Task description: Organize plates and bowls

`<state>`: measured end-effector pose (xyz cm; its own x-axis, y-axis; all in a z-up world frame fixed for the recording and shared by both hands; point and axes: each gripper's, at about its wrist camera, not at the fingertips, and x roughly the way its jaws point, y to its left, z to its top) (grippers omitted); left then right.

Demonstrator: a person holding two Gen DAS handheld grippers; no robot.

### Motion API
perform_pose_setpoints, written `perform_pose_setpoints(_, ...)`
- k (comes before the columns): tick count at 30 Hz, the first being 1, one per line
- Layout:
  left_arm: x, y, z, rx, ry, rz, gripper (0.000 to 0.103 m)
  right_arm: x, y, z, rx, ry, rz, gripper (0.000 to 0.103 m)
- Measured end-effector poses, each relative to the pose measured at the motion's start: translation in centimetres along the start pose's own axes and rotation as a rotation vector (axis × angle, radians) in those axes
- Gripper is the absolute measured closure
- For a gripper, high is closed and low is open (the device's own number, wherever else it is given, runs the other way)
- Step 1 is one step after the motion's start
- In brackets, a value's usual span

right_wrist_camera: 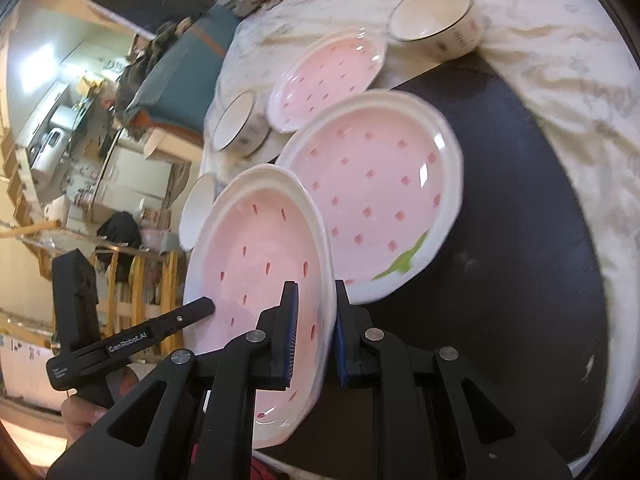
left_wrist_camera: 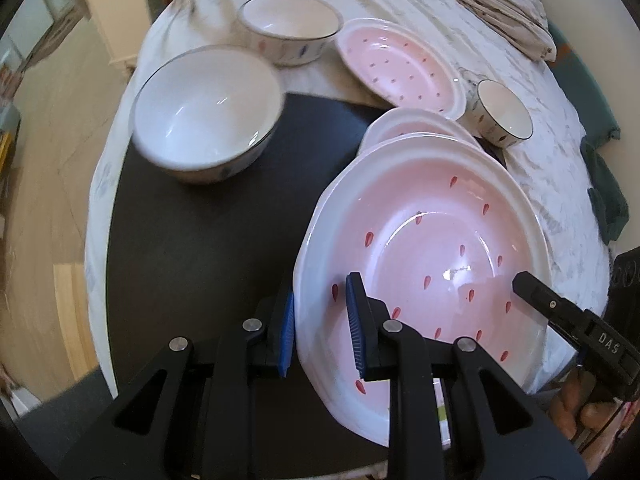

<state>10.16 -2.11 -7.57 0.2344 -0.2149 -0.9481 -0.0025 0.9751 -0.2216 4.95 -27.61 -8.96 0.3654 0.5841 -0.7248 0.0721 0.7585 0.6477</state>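
Both grippers, left (left_wrist_camera: 322,320) and right (right_wrist_camera: 314,332), pinch opposite rims of same pink plate (left_wrist_camera: 424,252), lifted, tilted over second plate (right_wrist_camera: 376,192). Risk: my hands drift apart, rim slips, plate chips the one below.

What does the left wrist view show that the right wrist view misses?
Left wrist only: the large white bowl on the dark mat.

Right wrist only: the lower pink plate's full face and green leaf mark; the kitchen background.

Both: the lifted pink plate, clamped by left gripper and right gripper; small plate; two patterned bowls.
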Motion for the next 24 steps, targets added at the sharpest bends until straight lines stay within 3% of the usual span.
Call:
perform_pose_setpoints(4, 2.1, -1.3, 1.4, 0.048, 0.034, -0.001, 0.083, -0.2, -1.5, 1.8, 0.032, -0.034, -0.011, 0.083)
perform_pose_setpoints(12, 3.2, -2.5, 4.2, 0.059, 0.018, -0.006, 0.083, 0.9, -4.6, 3.7, 0.134, -0.033, -0.035, 0.083)
perform_pose_setpoints(21, 5.5, -4.6, 6.4, 0.135, 0.035, 0.024, 0.083, 1.6, -5.9, 6.9, 0.145, -0.041, -0.077, 0.083)
perform_pose_setpoints(24, 5.8, -4.6, 6.8, 0.117, 0.048, 0.009, 0.083, 2.3, -6.2, 7.6, 0.136, -0.023, -0.094, 0.083)
